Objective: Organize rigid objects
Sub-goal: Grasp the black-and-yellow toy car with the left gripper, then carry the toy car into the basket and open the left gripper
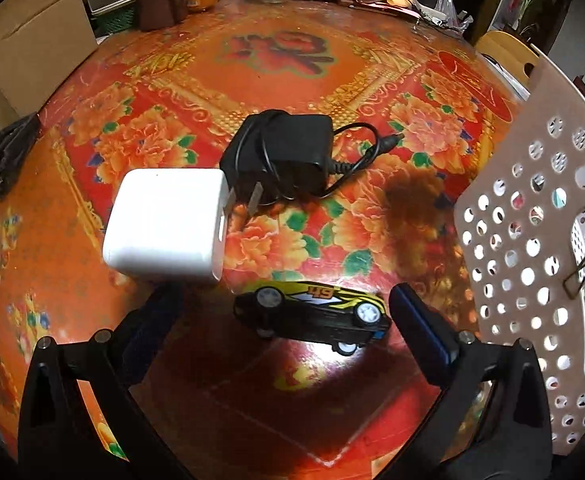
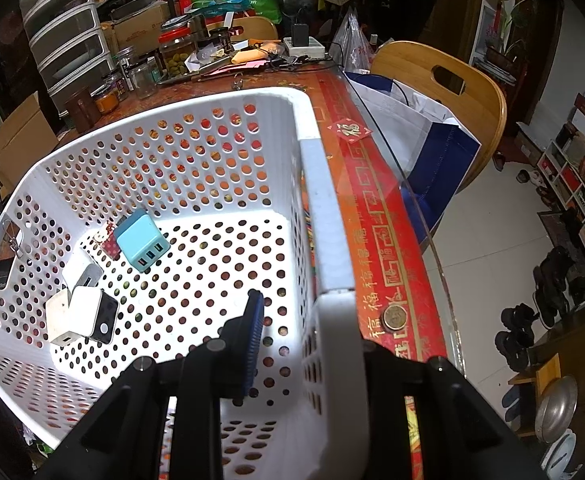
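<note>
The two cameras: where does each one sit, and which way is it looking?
Left wrist: on the left gripper, looking down at the table: toy car, white charger, black adapter; both open gripper fingers show.
Right wrist: on the right gripper, looking into the basket holding chargers; its fingers are shut on the basket wall.
Shared: the basket and the table.

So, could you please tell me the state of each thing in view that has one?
Left tongs: open, toy car between the fingers, not gripped.
Right tongs: shut on the basket rim.
Toy car: on its side on the table.
White charger: prongs folded out.
Black adapter: cord wrapped round it.
</note>
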`<state>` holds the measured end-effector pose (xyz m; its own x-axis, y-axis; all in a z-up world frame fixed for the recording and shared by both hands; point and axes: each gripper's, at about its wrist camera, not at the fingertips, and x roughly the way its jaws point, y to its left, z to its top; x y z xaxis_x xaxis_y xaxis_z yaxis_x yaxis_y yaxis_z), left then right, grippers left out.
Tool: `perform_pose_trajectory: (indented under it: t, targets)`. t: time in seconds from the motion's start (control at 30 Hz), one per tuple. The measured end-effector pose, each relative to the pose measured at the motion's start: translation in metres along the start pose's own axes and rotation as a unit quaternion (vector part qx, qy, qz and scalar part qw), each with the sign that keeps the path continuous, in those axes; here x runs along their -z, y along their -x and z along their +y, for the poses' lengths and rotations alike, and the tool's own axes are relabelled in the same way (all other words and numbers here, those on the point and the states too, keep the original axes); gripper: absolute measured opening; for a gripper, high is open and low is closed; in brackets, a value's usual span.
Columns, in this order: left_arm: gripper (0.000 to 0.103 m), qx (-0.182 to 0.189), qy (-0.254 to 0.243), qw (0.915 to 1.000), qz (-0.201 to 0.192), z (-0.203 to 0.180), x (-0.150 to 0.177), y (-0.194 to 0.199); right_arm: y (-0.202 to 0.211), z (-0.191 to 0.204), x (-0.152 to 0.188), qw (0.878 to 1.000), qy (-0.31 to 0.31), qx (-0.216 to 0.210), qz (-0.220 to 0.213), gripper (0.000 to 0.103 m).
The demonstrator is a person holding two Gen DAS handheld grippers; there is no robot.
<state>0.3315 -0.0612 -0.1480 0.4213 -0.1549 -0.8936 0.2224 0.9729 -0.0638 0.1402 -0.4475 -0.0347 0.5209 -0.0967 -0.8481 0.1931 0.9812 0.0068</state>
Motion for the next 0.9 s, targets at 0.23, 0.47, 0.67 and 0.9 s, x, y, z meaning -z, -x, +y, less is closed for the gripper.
perform_pose_trajectory:
  t: [0.23,0.47,0.67,0.9]
  targets:
    - [0.063,-0.017,-0.007,0.9983,-0.055,-0.001,0.010,0.027,0.000,0.000,0.000,1.000,0.000,0.000,0.000,0.026]
    - [0.063,-0.058,-0.016,0.9925,-0.107,0.002,0.011,0.064,0.001,0.000,0.001,1.000,0.001,-0.002,0.000,0.026]
    - [0.063,-0.088,-0.025,0.9868,-0.133,0.009,-0.002,0.100,0.000,0.000,0.001,1.000,0.002,-0.001,0.000,0.026]
    - [0.063,-0.115,-0.055,0.9767,-0.173,-0.007,-0.023,0.149,0.000,0.001,0.001,1.000,0.003,-0.001,0.001,0.027]
